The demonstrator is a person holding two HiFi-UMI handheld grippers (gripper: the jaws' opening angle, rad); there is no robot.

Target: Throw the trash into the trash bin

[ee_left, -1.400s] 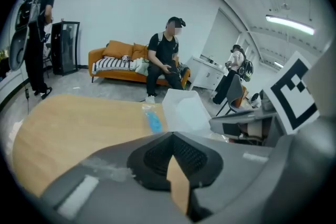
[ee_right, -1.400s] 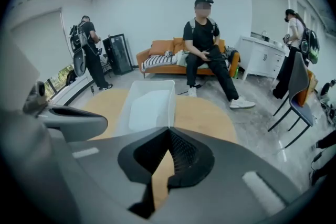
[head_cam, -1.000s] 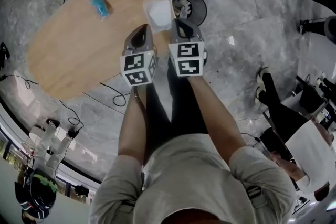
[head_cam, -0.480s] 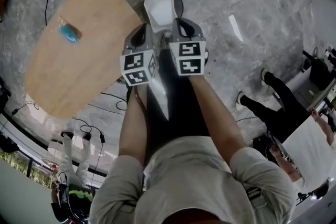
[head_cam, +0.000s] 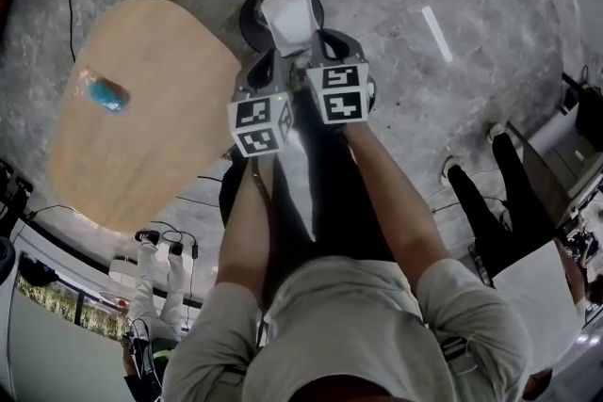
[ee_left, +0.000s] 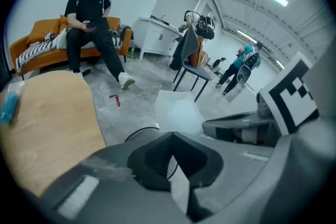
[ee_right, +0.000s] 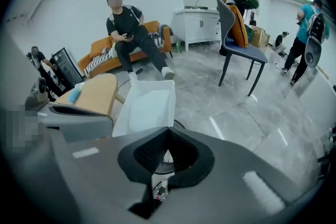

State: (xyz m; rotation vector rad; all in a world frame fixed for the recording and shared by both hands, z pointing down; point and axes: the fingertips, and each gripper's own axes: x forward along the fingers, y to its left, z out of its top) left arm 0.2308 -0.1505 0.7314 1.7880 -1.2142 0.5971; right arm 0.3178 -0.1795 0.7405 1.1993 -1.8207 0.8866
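Observation:
A white, translucent plastic container hangs over the black round trash bin on the floor. My left gripper is shut on its near left rim and my right gripper is shut on its near right rim. In the left gripper view the container juts out past the closed jaws, above the bin's rim. The right gripper view shows the container just beyond my right gripper, with the bin's rim below it. A blue packet lies on the wooden table.
The oval wooden table stands left of the bin. Cables run across the grey floor near my legs. A person sits on an orange sofa beyond the table. A chair stands further off, and other people stand around the room.
Both grippers have carried the white container from the table's edge to over the trash bin and have sunk lower. The table and the blue packet now lie further to the left.

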